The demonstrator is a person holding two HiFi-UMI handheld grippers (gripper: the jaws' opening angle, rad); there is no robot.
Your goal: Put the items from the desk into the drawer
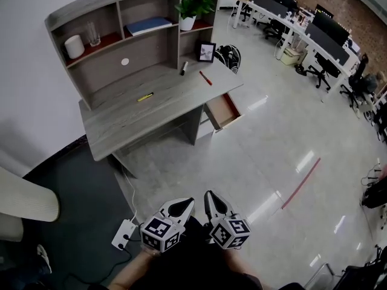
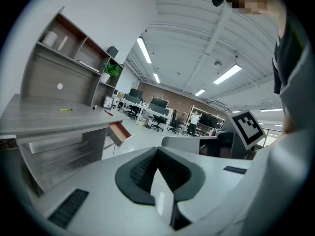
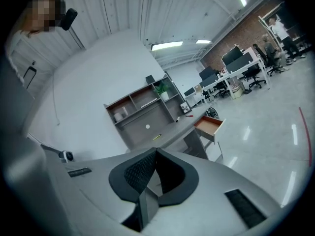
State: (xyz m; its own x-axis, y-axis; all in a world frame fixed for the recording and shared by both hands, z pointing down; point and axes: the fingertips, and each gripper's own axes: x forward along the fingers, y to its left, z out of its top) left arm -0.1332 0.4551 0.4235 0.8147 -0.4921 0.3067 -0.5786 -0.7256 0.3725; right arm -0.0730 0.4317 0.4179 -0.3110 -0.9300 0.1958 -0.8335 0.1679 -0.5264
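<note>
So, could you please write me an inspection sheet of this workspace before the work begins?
Surface: grey desk with a hutch, away from both grippers.
Job's things: yellow pen, red pen and marker lie on the desk; drawer is open, nothing seen inside.
Clutter: picture frame on the desk; plant, blue book and glass on the shelves.
Grippers: left gripper and right gripper both shut, empty, side by side.
Cables: power strip with a white cable on the floor.
Surroundings: office chairs and a red floor line.
</note>
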